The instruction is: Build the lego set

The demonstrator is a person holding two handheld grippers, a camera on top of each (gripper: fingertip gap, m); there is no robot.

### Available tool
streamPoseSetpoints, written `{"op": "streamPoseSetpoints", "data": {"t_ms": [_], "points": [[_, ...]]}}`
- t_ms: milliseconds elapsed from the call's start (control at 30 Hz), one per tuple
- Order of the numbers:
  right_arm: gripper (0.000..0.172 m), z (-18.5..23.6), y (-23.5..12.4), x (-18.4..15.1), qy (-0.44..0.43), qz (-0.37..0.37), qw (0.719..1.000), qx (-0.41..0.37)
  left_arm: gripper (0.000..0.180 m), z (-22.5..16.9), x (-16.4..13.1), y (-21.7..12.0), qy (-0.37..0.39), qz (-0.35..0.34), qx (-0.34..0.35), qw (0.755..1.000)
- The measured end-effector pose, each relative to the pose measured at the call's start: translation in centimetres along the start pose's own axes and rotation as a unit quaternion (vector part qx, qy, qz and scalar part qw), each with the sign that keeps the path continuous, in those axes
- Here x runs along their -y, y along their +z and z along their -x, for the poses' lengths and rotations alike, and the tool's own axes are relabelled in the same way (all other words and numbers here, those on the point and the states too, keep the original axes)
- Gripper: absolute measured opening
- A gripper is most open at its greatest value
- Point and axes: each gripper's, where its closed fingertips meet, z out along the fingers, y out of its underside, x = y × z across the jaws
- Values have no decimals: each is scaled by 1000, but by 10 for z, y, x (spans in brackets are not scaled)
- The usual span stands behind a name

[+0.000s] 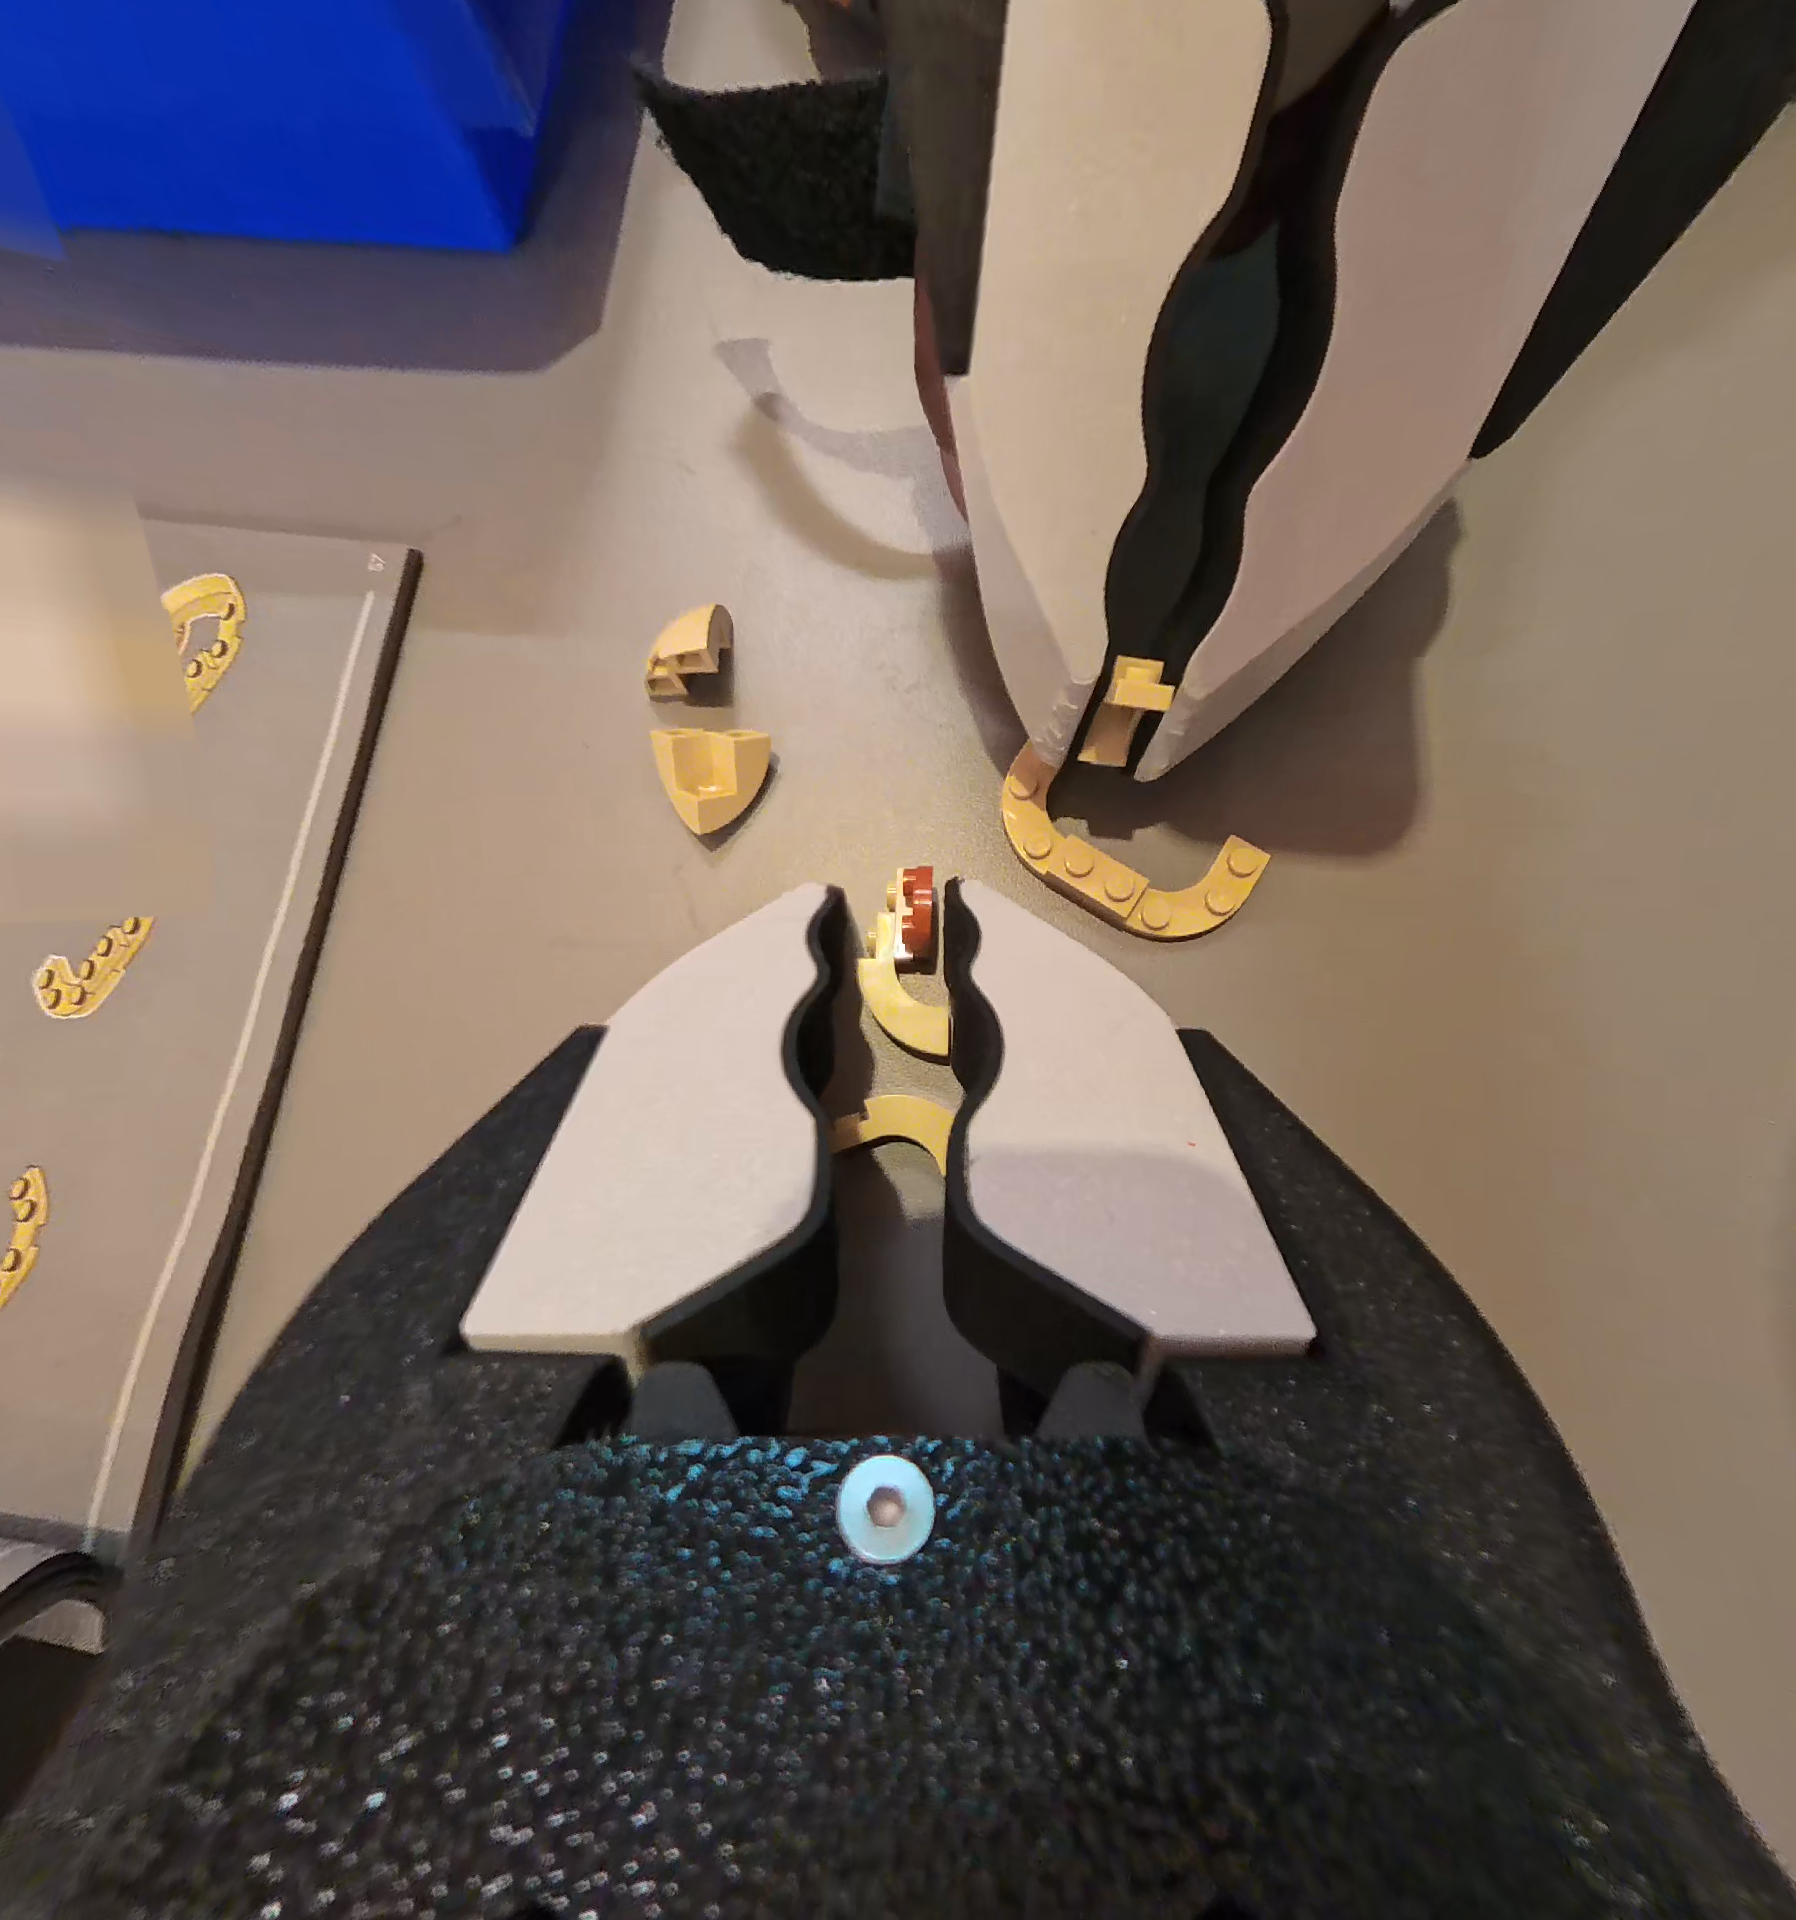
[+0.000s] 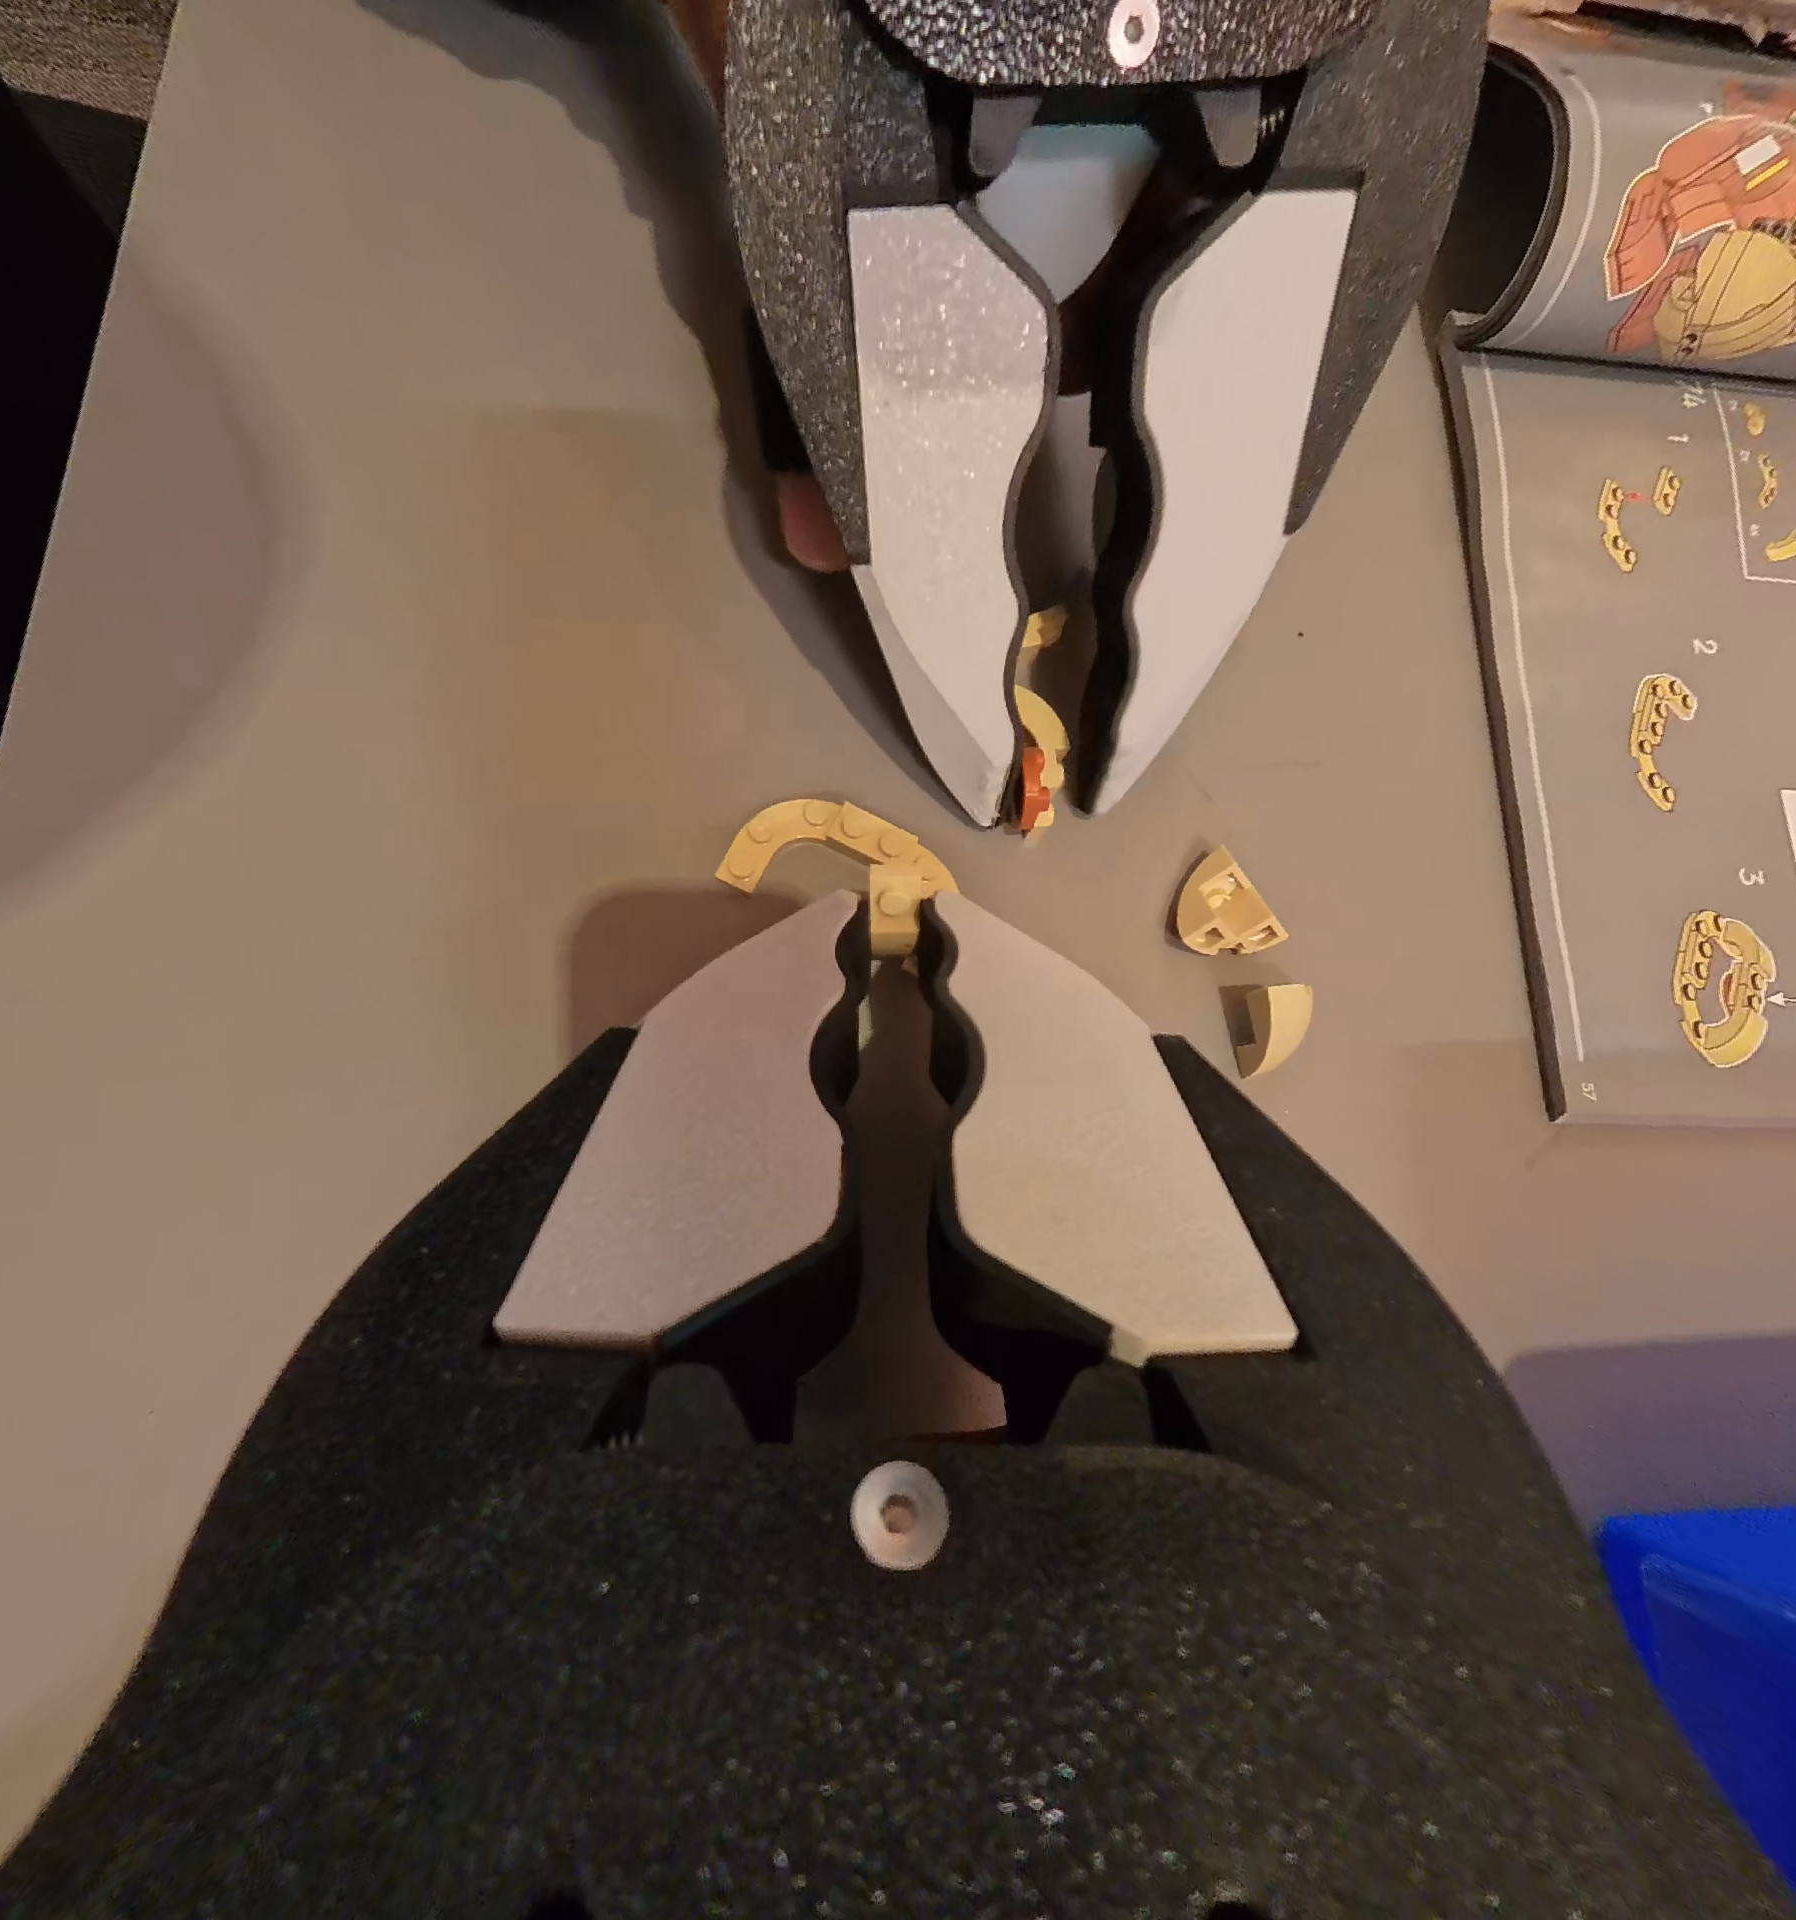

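— What does the left claw (image 1: 892, 914) have between its fingers?

— A small assembly of tan curved pieces with a reddish-brown piece (image 1: 919, 912) at its tip. The jaws stand narrow around it. The reddish-brown piece lies against the right-hand pad; on the other side a sliver of gap shows in the left wrist view, so whether both pads press on it cannot be told.

— And the right claw (image 2: 892, 914)?

— Nearly closed, pinching a small tan brick (image 2: 894, 914) between both pads. Its tips are down at the table (image 1: 1548, 1039), and the brick sits at one end of a tan U-shaped arc of studded plates (image 1: 1133, 883) lying flat there.

— How do the two claws stand to each other?

— Tip to tip, near but apart, with the arc between them, beside the left claw's tips.

— What else is around?

— Two tan quarter-dome pieces (image 1: 691, 655) (image 1: 712, 774) lie just beside each other on the table, left of the left claw. An open instruction booklet (image 2: 1642, 727) lies farther out on that side, and a blue bin (image 1: 250, 114) stands beyond it.
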Motion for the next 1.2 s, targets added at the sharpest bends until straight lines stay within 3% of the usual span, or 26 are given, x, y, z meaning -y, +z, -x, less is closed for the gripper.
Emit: {"op": "streamPoseSetpoints", "data": {"t_ms": [267, 433, 633, 867, 1200], "points": [[8, -2, 0, 0, 4, -1, 1000, -2, 10, -7, 2, 2, 32, -3, -13, 999], [8, -5, -4, 1, 24, -13, 1000, 0, 9, -9, 10, -1, 146, -29, 29, 988], [8, 3, -9, 11, 83, -53, 993, 58, 10, -23, 37, -20, 294, -116, 72, 946], [8, 20, -14, 20, 149, -80, 974, 151, 10, -40, 42, -25, 364, -142, 63, 918], [8, 39, -17, 23, 151, -75, 962, 213, 10, -60, 48, -30, 385, -197, 21, 902]]}}
